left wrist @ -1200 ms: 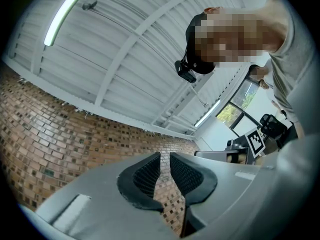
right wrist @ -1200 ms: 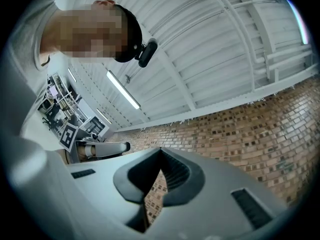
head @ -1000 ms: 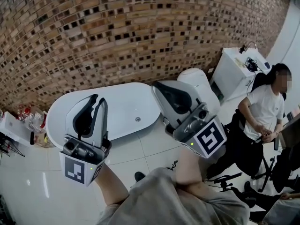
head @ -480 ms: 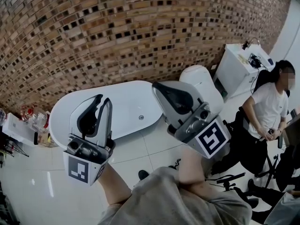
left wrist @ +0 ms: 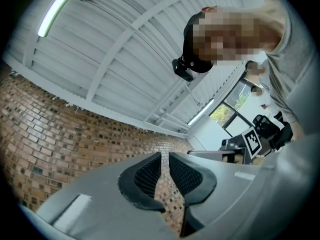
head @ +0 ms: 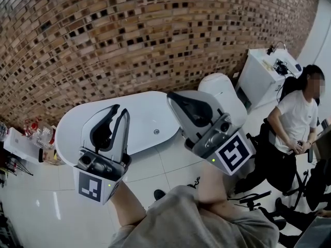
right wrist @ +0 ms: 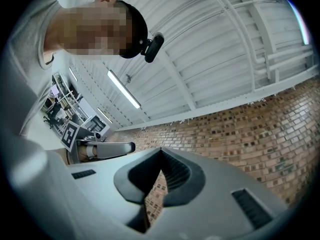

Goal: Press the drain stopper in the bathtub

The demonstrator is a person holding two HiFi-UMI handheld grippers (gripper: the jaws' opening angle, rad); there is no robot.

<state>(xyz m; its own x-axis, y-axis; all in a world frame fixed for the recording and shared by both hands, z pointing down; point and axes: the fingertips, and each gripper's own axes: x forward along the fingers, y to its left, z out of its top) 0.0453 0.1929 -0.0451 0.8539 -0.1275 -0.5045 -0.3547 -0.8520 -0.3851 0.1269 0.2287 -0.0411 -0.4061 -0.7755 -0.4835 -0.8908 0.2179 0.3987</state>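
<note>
The white oval bathtub (head: 145,112) stands against the brick wall, and its small round drain stopper (head: 156,131) shows on the tub floor between my two grippers. My left gripper (head: 120,109) is held up in front of the tub's left half, its jaws a narrow gap apart with nothing between them. Seen from the left gripper view, the left gripper (left wrist: 165,154) points up at the wall and ceiling. My right gripper (head: 169,93) is raised over the tub's right end with its tips together. The right gripper (right wrist: 160,150) holds nothing.
A white toilet (head: 222,94) stands right of the tub, with a white cabinet (head: 264,71) beyond it. A person in a white shirt (head: 292,120) sits at the far right. Bottles and a rack (head: 31,138) crowd the left. The floor is glossy white tile (head: 155,164).
My left gripper has drifted a little to the right and down in the head view. The right gripper has barely moved. Nothing was taken hold of or let go.
</note>
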